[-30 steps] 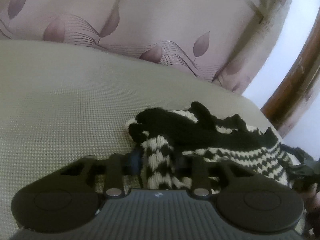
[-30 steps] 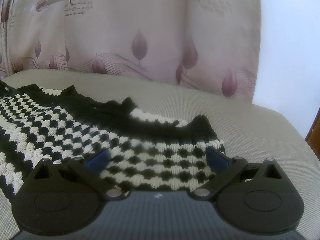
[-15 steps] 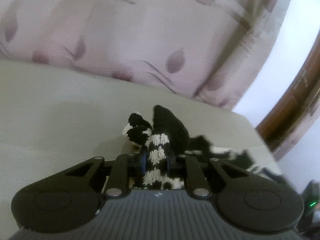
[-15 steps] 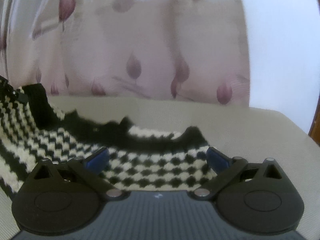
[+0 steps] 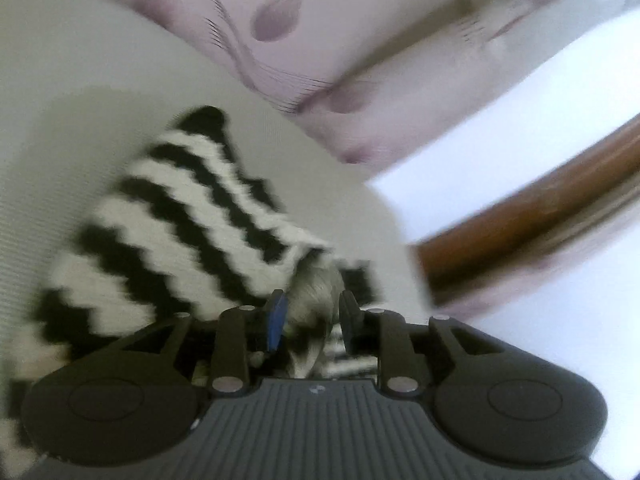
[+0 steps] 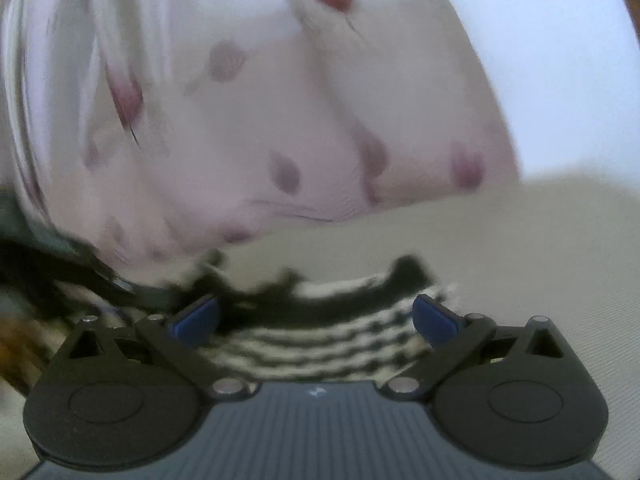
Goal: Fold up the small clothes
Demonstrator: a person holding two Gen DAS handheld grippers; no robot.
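Note:
A black-and-white knitted garment (image 5: 168,220) lies on a beige cushion (image 5: 60,60). One part of it is raised and drawn over toward the left in the left wrist view. My left gripper (image 5: 312,316) has a bunched fold of this knit between its fingers; the jaws are opening, and the cloth still fills the gap between the pads. In the right wrist view the garment (image 6: 320,344) shows its black scalloped edge. My right gripper (image 6: 316,316) stands wide open just above it, blue pads well apart and gripping nothing. Both views are blurred.
A pale curtain with leaf prints (image 5: 320,20) hangs behind the cushion (image 6: 520,240). A brown wooden rail (image 5: 520,220) runs past the cushion's right edge. Something dark and blurred (image 6: 120,284) sits at the left of the right wrist view.
My left gripper has carried its fold of knit across and rolled, so the garment now drapes up to the left. The right gripper has rolled and shifted, staying open over the black edge.

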